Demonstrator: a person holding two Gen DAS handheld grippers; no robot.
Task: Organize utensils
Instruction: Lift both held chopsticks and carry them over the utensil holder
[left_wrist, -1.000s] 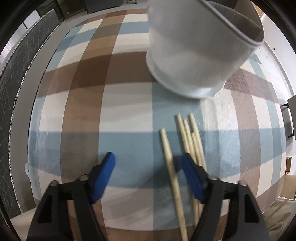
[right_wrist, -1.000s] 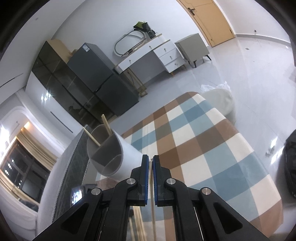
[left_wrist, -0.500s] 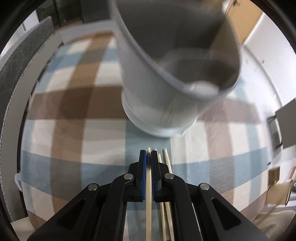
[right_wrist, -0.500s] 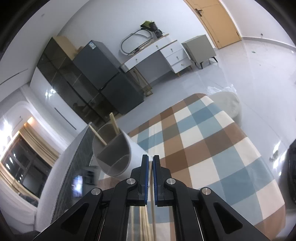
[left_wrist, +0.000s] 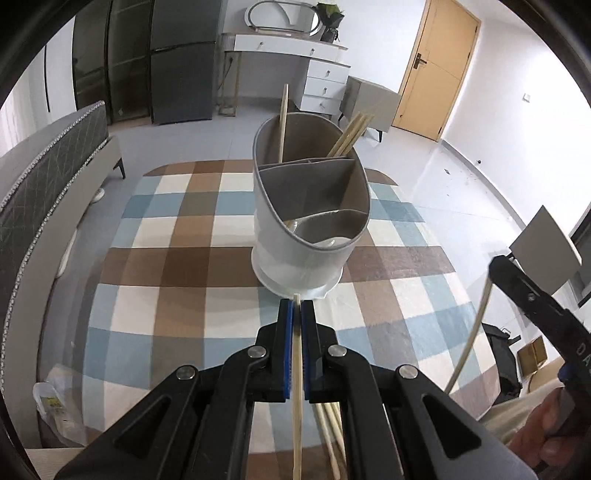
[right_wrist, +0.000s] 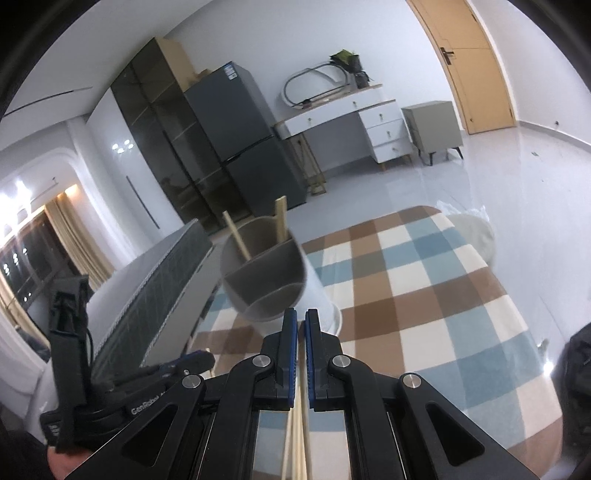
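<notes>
A grey utensil holder (left_wrist: 310, 214) with divided compartments stands on the checked tablecloth (left_wrist: 166, 266); it also shows in the right wrist view (right_wrist: 266, 280). Several wooden chopsticks (left_wrist: 351, 134) stand in its far compartments. My left gripper (left_wrist: 296, 310) is shut on one chopstick (left_wrist: 297, 387), raised above the table just short of the holder. A few loose chopsticks (left_wrist: 332, 428) lie below it. My right gripper (right_wrist: 300, 321) is shut on a chopstick (right_wrist: 303, 417), held in the air to the right of the left gripper. It shows in the left wrist view (left_wrist: 517, 284) with its chopstick (left_wrist: 469, 339).
A grey sofa back (left_wrist: 40, 173) runs along the table's left side. A dark fridge (right_wrist: 236, 147), a white dresser (left_wrist: 291, 70) and a grey cabinet (right_wrist: 432, 125) stand across the floor behind. A plastic bag (left_wrist: 55, 410) lies at the table's left front.
My left gripper shut on one chopstick from the table and lifted it, tilting up to face the holder. My right gripper stayed shut on its chopstick and shifted slightly.
</notes>
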